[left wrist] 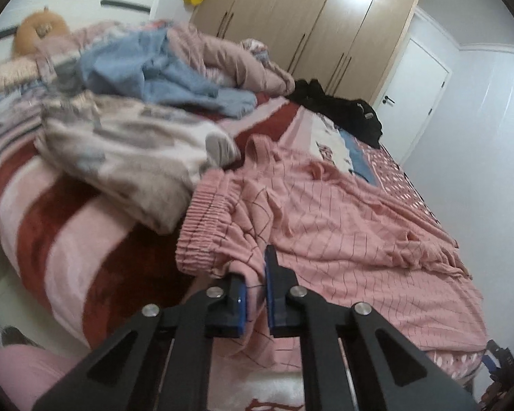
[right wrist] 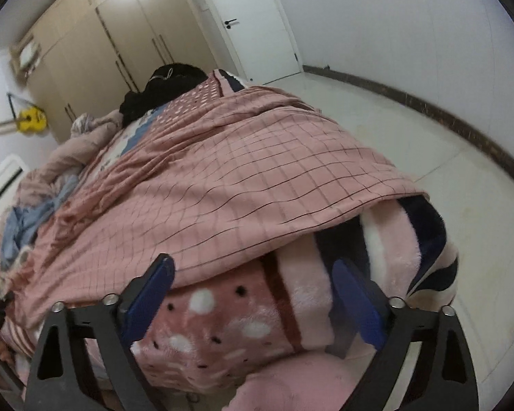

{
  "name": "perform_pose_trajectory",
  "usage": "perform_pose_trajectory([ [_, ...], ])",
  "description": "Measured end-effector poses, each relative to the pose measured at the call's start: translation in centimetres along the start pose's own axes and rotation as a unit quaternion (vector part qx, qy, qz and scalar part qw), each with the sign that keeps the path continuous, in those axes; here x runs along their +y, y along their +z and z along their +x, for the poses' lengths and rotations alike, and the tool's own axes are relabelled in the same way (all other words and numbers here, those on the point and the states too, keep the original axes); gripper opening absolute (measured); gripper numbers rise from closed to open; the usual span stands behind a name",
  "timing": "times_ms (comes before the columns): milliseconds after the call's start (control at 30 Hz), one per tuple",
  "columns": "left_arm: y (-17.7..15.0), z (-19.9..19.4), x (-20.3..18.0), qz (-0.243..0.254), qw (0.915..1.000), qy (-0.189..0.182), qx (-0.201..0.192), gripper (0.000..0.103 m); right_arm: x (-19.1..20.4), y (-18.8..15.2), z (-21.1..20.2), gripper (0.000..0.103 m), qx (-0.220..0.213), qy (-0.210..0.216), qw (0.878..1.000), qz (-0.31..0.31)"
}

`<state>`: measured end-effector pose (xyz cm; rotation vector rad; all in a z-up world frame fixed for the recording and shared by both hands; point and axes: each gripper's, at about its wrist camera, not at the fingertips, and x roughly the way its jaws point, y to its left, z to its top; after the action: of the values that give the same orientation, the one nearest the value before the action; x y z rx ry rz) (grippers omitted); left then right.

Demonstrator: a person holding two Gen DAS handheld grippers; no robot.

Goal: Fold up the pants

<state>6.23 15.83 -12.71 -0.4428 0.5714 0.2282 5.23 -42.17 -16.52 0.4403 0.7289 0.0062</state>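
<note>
Pants of soft pink cloth with thin dark squares (left wrist: 325, 226) lie spread flat on the striped fuzzy blanket (left wrist: 68, 226), not folded yet. The left gripper (left wrist: 255, 294) pinches cloth near the waistband. The right gripper (right wrist: 253, 294) is wide open, holding nothing.

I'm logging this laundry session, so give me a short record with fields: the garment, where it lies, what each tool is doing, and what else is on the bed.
garment: pink checked pants
location: spread across the bed, over a striped fleece blanket
left tool: shut on the pants fabric beside the elastic waistband
right tool: open, empty, at the pants' edge near the bed's corner
other items: blue garment, black garment, patterned cloth pile
</note>
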Motion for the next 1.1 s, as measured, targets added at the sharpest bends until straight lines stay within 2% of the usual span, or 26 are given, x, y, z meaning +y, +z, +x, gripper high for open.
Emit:
perform_pose_trajectory([
  [67,0.6,-0.6,0.0,0.002,0.9999,0.004,-0.014,0.006,-0.9,0.3,0.3,0.088,-0.006,-0.004,1.000,0.016],
  [167,1.6,-0.9,0.5,-0.001,0.9997,0.005,-0.022,0.006,-2.1,1.2,1.1,0.075,-0.015,-0.009,0.999,0.038],
  [300,2.5,-1.3,0.8,0.005,0.9995,0.008,-0.031,0.005,-3.0,2.4,1.3,0.068,-0.034,-0.014,0.998,0.046],
  [400,3.1,-1.8,1.2,0.005,0.9993,0.006,-0.038,0.005,-3.0,3.2,1.2,0.037,-0.046,-0.052,0.997,0.041],
  [433,3.2,-1.8,1.2,0.005,0.9992,0.006,-0.039,0.005,-2.9,3.4,1.1,0.022,-0.048,-0.066,0.996,0.036],
  [467,3.3,-1.9,1.2,0.005,0.9992,0.004,-0.040,0.005,-3.1,3.7,1.1,0.012,-0.047,-0.073,0.996,0.036],
  [533,3.5,-2.0,1.3,0.004,0.9992,0.001,-0.040,0.005,-3.6,4.2,1.0,0.007,-0.042,-0.063,0.996,0.042],
  [700,4.1,-2.7,0.8,0.015,0.9988,0.000,-0.047,0.005,-2.9,5.2,-0.4,0.003,-0.062,-0.050,0.996,0.030],
  [800,5.3,-3.5,0.3,0.015,0.9986,-0.029,-0.042,0.004,-2.3,6.2,-1.3,0.003,-0.068,-0.045,0.997,0.010],
  [933,6.5,-5.0,-0.8,0.036,0.9971,-0.036,-0.056,0.004,-0.7,8.2,-2.4,0.002,-0.079,-0.036,0.996,-0.021],
  [1100,7.3,-5.8,-0.8,0.044,0.9966,-0.024,-0.065,0.003,0.7,10.1,-4.4,0.001,-0.107,-0.030,0.993,-0.041],
])
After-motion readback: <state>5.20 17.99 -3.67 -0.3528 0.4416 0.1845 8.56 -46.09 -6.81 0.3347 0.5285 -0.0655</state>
